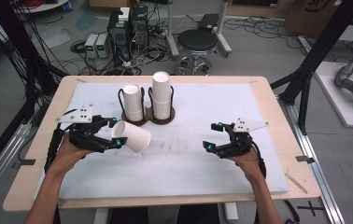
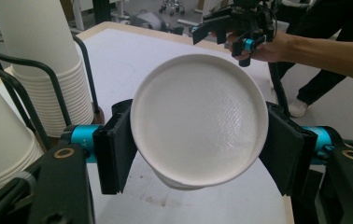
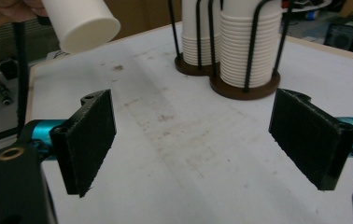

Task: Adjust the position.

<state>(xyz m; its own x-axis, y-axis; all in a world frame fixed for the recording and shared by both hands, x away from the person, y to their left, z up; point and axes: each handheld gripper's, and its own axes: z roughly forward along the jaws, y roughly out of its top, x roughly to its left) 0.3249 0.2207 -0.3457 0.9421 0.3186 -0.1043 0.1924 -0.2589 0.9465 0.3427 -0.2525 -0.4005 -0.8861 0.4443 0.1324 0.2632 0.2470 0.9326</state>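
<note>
My left gripper [image 1: 116,132] is shut on a white paper cup [image 1: 131,136] that lies on its side above the white mat, its base pointing right. In the left gripper view the cup's rim end [image 2: 198,119] sits squeezed between the two black pads. The same cup [image 3: 80,23] hangs at the top left of the right gripper view. My right gripper [image 1: 212,136] stands open over the mat's right half, and nothing lies between its pads [image 3: 88,140]. Two stacks of white cups [image 1: 161,95] stand in a black wire holder [image 1: 147,115] at the mat's back middle.
A white mat [image 1: 188,107] covers the wooden table [image 1: 277,116]. Beyond the table are a black stool [image 1: 197,43], computer boxes and cables on the floor. Black frame posts stand at both sides.
</note>
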